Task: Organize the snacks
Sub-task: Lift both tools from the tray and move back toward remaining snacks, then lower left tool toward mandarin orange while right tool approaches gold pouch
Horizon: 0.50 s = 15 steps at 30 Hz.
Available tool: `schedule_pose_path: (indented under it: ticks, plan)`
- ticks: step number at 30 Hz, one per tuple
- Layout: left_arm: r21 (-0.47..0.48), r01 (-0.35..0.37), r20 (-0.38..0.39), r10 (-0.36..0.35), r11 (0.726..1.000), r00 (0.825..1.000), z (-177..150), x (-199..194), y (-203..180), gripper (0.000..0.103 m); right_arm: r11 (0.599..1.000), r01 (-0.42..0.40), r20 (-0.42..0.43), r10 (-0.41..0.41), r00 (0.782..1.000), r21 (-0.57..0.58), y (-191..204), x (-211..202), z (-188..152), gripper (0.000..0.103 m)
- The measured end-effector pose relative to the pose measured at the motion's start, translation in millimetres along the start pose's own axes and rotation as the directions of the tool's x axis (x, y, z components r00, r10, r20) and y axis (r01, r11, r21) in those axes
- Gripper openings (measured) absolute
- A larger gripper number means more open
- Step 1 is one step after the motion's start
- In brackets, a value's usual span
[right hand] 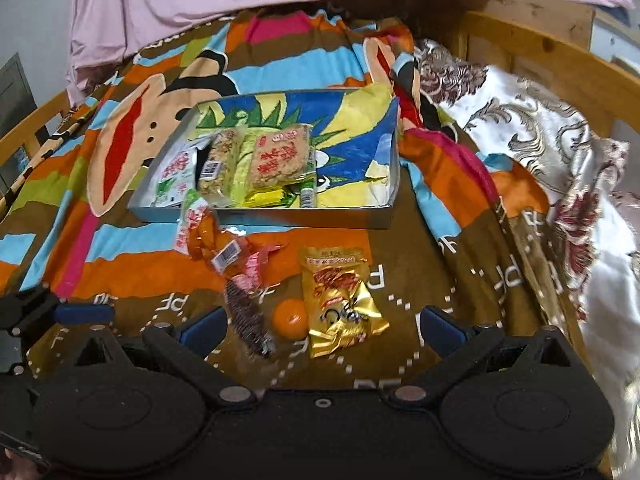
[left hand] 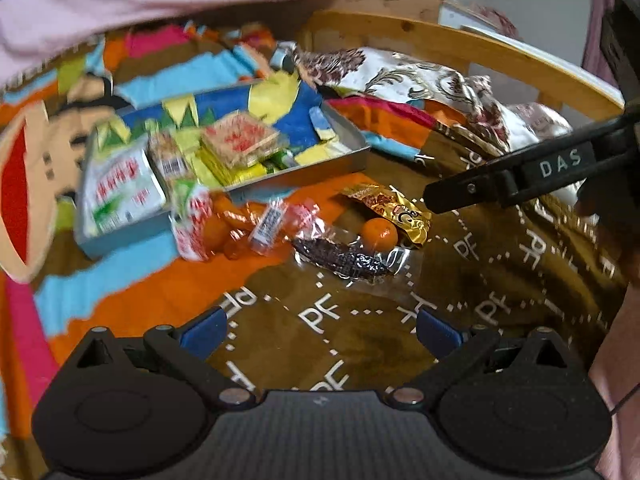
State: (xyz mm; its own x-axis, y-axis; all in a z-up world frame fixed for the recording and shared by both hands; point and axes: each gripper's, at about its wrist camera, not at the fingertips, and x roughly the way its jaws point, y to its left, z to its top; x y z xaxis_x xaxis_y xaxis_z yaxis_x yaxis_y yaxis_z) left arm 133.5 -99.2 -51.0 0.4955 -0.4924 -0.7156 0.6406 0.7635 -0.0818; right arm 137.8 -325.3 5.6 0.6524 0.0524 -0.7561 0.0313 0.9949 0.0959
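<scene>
Just ahead of the right tool (right hand: 322,326), whose jaws stood spread and empty, lay the gold foil packet (right hand: 342,304) on the bed, short of the metal tray (right hand: 280,213). It looked light, crinkly and slippery, best pinched at a flat sealed edge. A small orange (right hand: 289,319) touched its left side. The left tool (left hand: 320,334) was likewise spread, holding nothing.

Gold snack packet (right hand: 342,302) flat beside small orange (right hand: 289,319), before half-filled shallow tray (right hand: 304,214).
</scene>
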Motion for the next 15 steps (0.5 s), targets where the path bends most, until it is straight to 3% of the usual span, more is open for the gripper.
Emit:
schedule_pose_path:
  ticks: [3,7,15]
  plan:
    - [-0.053,0.029,-0.009,-0.030,0.998,1.000,1,7,9,0.103,0.999,-0.020,-0.026,0.021,0.999,0.045,-11,17,11,0.102]
    - [-0.054,0.029,-0.004,-0.029,0.998,1.000,5,17,8,0.103,0.994,-0.058,-0.050,0.063,0.997,0.093,-17,38,23,0.102]
    - [0.121,0.007,0.066,-0.015,0.993,0.998,11,31,-17,0.103,0.997,-0.052,-0.118,0.058,0.991,0.058,-14,76,31,0.094]
